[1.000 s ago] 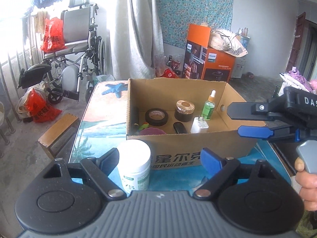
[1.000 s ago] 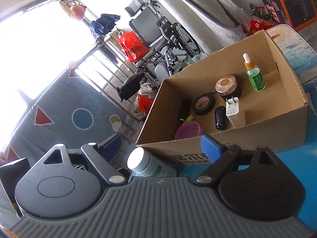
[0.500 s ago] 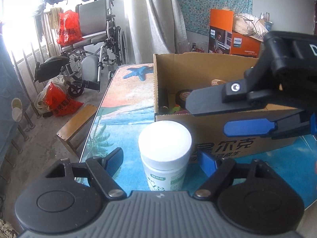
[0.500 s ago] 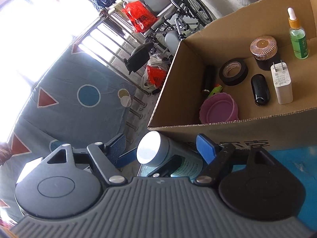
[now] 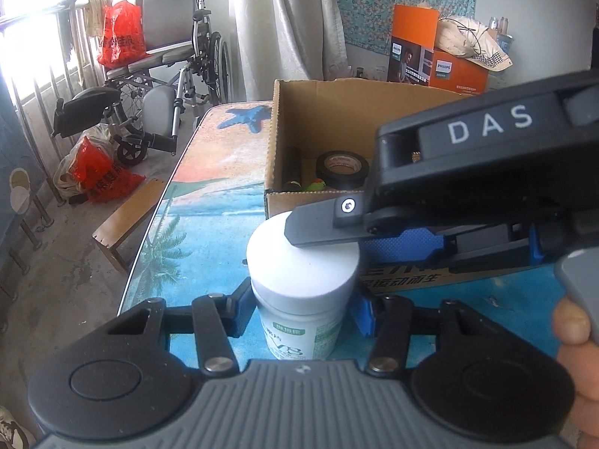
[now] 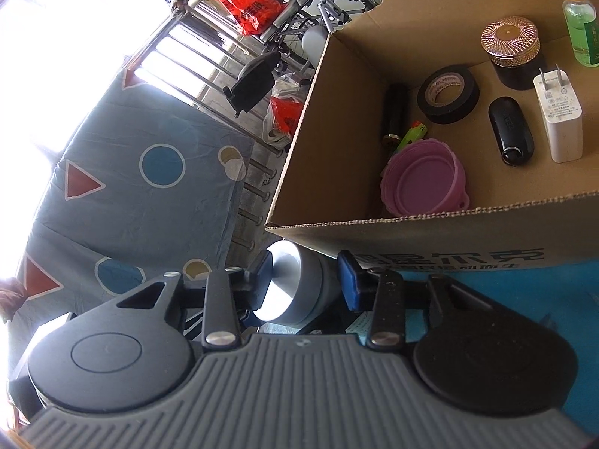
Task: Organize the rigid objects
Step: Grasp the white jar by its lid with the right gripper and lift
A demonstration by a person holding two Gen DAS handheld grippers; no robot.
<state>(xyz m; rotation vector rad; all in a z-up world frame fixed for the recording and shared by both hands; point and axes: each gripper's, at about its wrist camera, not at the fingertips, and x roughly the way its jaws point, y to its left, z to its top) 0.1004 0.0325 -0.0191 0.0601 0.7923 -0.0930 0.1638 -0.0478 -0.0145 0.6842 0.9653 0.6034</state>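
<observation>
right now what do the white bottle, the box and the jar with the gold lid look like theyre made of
White bottle: looks like plastic, with a smooth matte lid and a glossy printed label.
Box: brown cardboard, given the corrugated cut edge.
Jar: dark body, maybe glass, under a shiny, ridged, metallic-looking gold lid.
</observation>
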